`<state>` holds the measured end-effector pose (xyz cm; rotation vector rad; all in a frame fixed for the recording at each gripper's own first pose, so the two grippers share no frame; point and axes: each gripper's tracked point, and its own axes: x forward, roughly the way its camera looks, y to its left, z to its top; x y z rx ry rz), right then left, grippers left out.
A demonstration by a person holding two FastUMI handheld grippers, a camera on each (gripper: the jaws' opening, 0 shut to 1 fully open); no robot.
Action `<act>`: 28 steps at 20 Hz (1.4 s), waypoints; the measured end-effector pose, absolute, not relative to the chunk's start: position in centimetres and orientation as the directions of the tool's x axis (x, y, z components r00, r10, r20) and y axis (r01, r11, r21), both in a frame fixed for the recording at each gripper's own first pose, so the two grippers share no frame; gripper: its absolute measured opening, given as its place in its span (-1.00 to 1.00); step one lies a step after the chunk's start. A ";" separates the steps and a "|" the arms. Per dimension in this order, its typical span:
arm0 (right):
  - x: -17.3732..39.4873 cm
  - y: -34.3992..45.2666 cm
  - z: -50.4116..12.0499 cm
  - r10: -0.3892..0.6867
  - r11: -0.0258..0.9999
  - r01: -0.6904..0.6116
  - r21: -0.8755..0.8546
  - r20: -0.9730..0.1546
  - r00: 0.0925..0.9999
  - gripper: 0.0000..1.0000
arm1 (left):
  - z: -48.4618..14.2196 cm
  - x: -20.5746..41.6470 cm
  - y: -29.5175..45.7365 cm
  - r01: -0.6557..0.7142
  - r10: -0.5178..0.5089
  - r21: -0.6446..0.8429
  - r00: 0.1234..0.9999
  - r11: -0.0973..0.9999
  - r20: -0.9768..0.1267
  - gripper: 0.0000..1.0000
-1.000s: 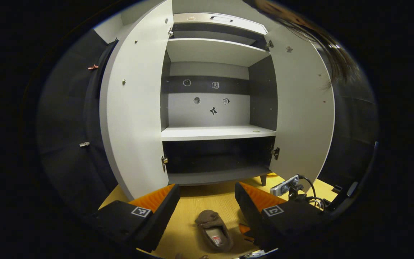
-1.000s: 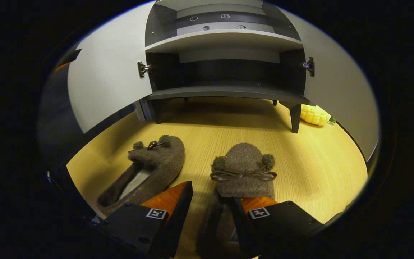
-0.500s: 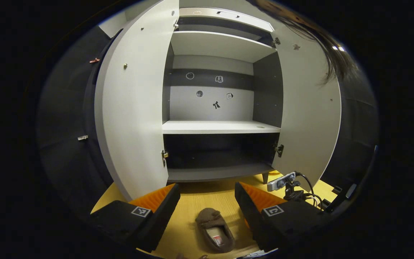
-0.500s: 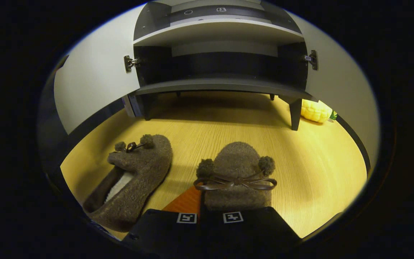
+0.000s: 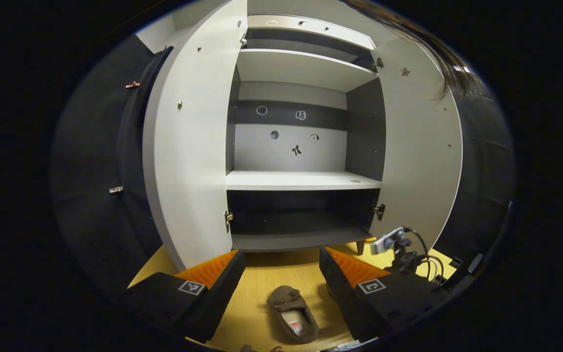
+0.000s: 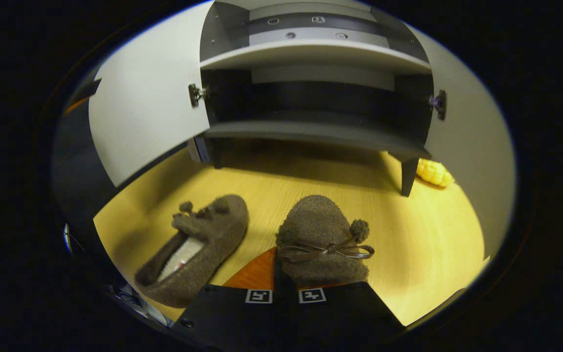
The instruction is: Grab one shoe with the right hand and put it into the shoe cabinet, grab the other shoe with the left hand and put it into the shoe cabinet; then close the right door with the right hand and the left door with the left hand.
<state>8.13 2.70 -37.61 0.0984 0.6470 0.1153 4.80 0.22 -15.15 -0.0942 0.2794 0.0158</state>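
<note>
Item count:

- Shoes: two. In the right gripper view, one brown slipper [image 6: 321,239] at lower centre, and a second slipper [image 6: 194,247] at lower left.
- Shoe cabinet [image 5: 301,146]: one, centre of the left gripper view.
- Doors: two, both open: the left door [image 5: 188,156] at left of centre, the right door [image 5: 421,156] at right of centre.
- White shelves: two: one [image 5: 301,180] at mid-frame, one [image 5: 301,66] near the top.
- Stickers on the back panel [image 5: 291,132]: five.
- Cabinet legs in the right gripper view: one clearly countable [image 6: 408,177] at right; others lie in shadow and cannot be counted.
- Yellow object [image 6: 435,172]: one, at right.
</note>
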 end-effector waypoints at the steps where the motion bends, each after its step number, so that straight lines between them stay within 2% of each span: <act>1: 9.4 2.7 -34.9 0.134 0.989 -0.073 0.130 -0.559 0.818 -0.91 | -14.7 4.6 0.3 -0.031 0.004 -0.097 0.963 0.995 -0.269 0.94; 7: 16.9 0.1 -19.2 0.081 0.992 -0.044 0.119 -0.324 0.943 -0.91 | -12.4 3.2 0.3 -0.068 0.036 -0.130 0.972 0.989 -0.231 0.94; 16: 28.0 -3.3 -7.4 0.010 0.999 -0.003 0.045 -0.156 0.988 -0.91 | -11.4 1.8 0.0 -0.107 0.076 -0.123 0.970 0.987 -0.232 0.94; 19: 32.6 -4.6 -5.5 -0.019 0.999 0.023 0.027 -0.136 0.991 -0.91 | -11.4 2.1 -1.1 -0.101 0.064 -0.145 0.968 0.984 -0.243 0.95; 23: 38.6 -6.0 -5.6 -0.053 0.999 0.054 0.002 -0.176 0.983 -0.91 | -10.9 2.5 -2.0 -0.118 0.082 -0.132 0.965 0.984 -0.249 0.95; 28: 44.8 -7.4 -8.7 -0.068 0.996 0.080 0.035 -0.278 0.958 -0.91 | -11.2 2.8 -1.4 -0.201 0.158 -0.137 0.949 0.970 -0.273 0.95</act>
